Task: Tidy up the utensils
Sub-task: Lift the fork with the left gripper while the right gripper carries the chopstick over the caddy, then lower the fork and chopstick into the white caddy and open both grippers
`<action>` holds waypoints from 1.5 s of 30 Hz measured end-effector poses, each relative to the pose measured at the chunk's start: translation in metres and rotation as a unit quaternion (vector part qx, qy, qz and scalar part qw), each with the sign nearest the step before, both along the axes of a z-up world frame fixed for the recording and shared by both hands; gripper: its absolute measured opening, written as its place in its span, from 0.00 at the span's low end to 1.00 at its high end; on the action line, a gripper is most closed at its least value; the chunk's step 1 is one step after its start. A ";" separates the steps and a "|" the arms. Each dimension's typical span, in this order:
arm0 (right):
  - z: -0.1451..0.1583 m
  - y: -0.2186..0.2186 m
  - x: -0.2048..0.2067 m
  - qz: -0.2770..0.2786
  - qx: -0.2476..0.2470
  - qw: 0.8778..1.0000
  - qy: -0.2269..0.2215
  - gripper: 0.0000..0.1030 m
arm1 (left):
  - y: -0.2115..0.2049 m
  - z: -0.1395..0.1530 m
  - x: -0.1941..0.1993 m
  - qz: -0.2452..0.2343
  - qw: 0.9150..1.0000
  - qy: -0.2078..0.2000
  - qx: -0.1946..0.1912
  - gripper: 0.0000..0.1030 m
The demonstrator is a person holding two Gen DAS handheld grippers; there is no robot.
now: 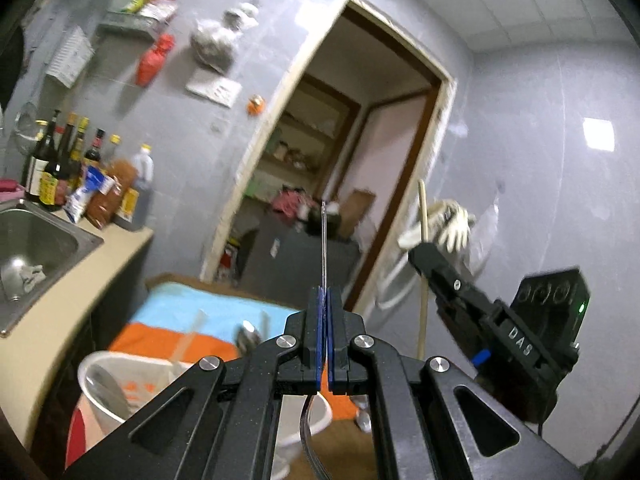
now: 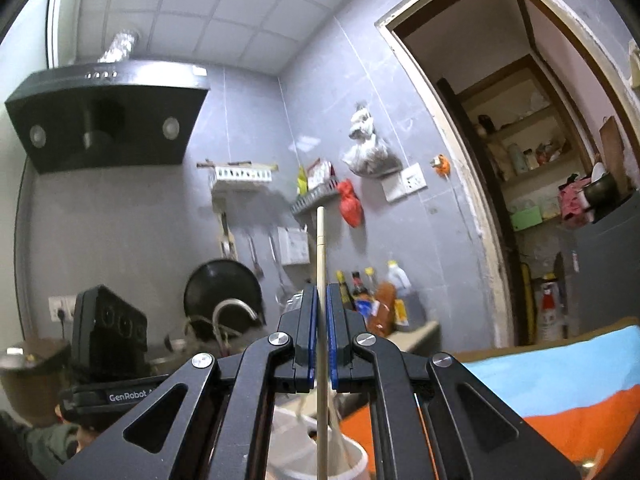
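Note:
My left gripper [image 1: 324, 294] is shut on a thin metal utensil [image 1: 324, 248] seen edge-on; it stands upright and its lower end curves down toward a white cup [image 1: 108, 384]. My right gripper [image 2: 322, 292] is shut on a pale wooden chopstick [image 2: 320, 248] held upright, its lower end over the white cup [image 2: 352, 460]. The right gripper [image 1: 424, 256] with the chopstick [image 1: 422, 216] also shows in the left wrist view, to the right. A metal spoon [image 1: 248, 336] lies on the blue and orange cloth [image 1: 192, 312].
A steel sink [image 1: 36, 240] and counter with several sauce bottles [image 1: 80, 176] are at left. An open doorway [image 1: 344, 160] leads to shelves. A range hood [image 2: 104, 120], a black pan [image 2: 222, 292] and wall racks [image 2: 244, 176] hang on the grey tiled wall.

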State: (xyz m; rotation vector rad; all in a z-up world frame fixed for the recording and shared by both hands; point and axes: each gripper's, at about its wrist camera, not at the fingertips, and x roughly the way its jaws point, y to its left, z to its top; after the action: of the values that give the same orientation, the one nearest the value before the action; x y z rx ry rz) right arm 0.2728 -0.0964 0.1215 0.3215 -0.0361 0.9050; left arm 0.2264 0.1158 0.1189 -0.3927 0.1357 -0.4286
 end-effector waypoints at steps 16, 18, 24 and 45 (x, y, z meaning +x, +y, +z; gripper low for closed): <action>-0.038 0.024 0.034 -0.043 0.046 0.998 0.009 0.03 | 0.091 -0.030 0.015 0.130 0.985 -0.080 -0.075 0.00; -0.042 0.026 0.036 -0.044 0.042 0.998 0.008 0.03 | 0.093 -0.037 0.013 0.147 0.982 -0.091 -0.081 0.00; -0.050 0.030 0.039 -0.047 0.034 0.998 0.008 0.03 | 0.092 -0.049 0.005 0.189 0.971 -0.122 -0.085 0.00; -0.064 0.044 0.032 -0.049 -0.006 0.999 -0.002 0.03 | 0.076 -0.066 0.016 0.249 0.958 -0.137 -0.019 0.00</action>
State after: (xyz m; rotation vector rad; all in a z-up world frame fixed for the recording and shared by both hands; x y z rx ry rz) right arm 0.3052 -0.0523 0.0571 0.3047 -0.0499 0.8084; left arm 0.2424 0.1916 0.0531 -0.3860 -0.2403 0.0164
